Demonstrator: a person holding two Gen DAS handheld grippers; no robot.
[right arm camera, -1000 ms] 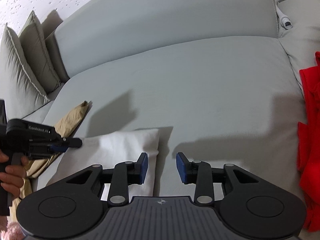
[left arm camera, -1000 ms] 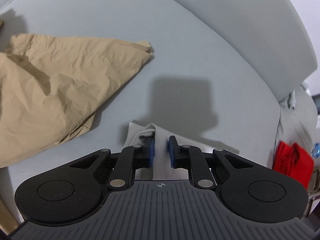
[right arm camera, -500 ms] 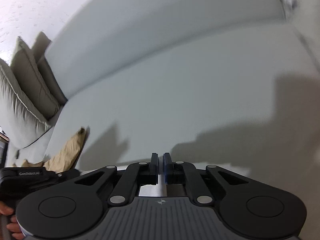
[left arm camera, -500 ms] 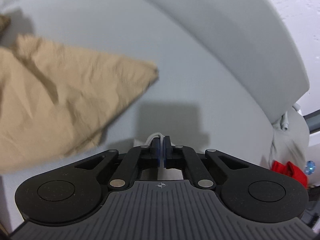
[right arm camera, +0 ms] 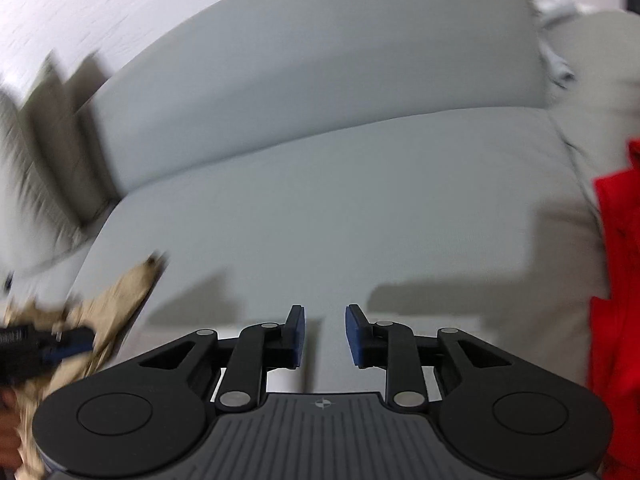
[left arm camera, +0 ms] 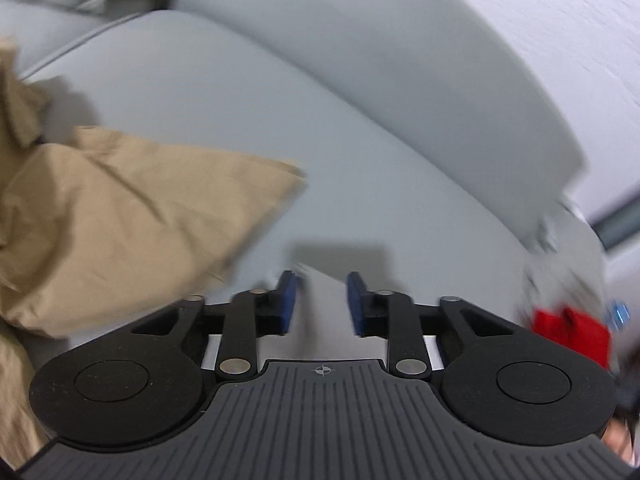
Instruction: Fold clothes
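A white garment [left arm camera: 325, 322] lies on the grey sofa seat [left arm camera: 392, 216], and only a strip of it shows under each tool. My left gripper [left arm camera: 320, 300] hangs just over it. Its blue pads are apart and opening, and the cloth shows in the gap without being pressed. My right gripper [right arm camera: 325, 332] hovers over the same white garment [right arm camera: 320, 364]. Its jaws are also opening, with nothing pinched. A crumpled tan garment [left arm camera: 120, 232] lies to the left. The picture is blurred.
The tan garment [right arm camera: 120, 300] and the left tool's tip [right arm camera: 60, 346] show at the left edge of the right wrist view. A red garment [right arm camera: 620, 280] lies at the right end of the sofa. The backrest [right arm camera: 320, 80] rises behind, with cushions [right arm camera: 48, 152] at the left.
Half a second ago both grippers were shut, the left one on white cloth. Now both pairs of jaws stand apart. The left view has lifted and swung, showing more backrest.
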